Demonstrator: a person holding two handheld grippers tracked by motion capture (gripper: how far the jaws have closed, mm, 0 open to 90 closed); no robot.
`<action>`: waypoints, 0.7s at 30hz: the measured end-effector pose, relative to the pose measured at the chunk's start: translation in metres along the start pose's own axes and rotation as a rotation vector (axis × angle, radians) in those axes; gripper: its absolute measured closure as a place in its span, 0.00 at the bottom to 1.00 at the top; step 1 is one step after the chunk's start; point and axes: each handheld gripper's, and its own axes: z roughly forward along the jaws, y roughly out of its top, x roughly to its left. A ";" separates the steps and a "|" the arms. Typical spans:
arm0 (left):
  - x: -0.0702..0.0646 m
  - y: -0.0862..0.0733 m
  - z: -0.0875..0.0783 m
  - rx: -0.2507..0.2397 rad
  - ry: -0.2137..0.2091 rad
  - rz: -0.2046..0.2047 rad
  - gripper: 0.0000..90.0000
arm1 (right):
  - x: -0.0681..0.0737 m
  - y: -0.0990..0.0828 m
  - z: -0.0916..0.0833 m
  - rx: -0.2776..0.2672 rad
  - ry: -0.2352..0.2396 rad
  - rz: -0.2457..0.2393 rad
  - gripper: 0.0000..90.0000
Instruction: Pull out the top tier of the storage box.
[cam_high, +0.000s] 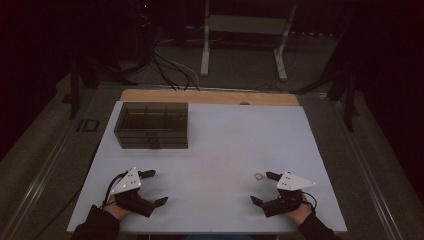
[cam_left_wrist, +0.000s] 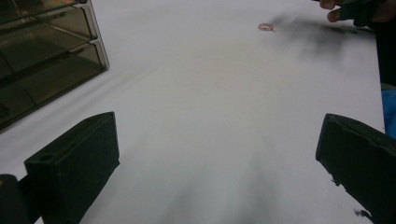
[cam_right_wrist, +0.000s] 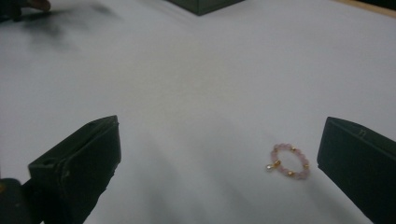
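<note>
Honestly not much to read here. The only mark I can spot is a tiny embossed bit near the top edge of one of the right gripper's fingers (cam_right_wrist: 362, 133) in the right gripper view; it looks like two small strokes, maybe a "77" or "11", too small to call. No readable label, brand or number on the smoky plastic box (cam_high: 152, 125) or the white bench (cam_high: 225, 150).

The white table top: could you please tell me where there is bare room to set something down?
The table top is bare across its middle, between the smoked box at the far left and both grippers at the near edge, and along the far right. The tight spot is beside the right gripper, where a small bead ring lies. The left gripper has nothing between its open jaws.
</note>
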 end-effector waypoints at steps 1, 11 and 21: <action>0.001 0.000 0.000 0.003 0.001 0.000 0.01 | 0.001 0.000 0.001 0.005 0.006 0.001 0.00; -0.003 0.002 0.001 0.013 -0.015 0.027 0.01 | 0.001 -0.001 0.001 0.012 0.024 -0.004 0.00; -0.011 0.006 0.001 0.011 -0.076 0.064 0.01 | 0.004 0.001 0.001 0.006 0.029 -0.013 0.00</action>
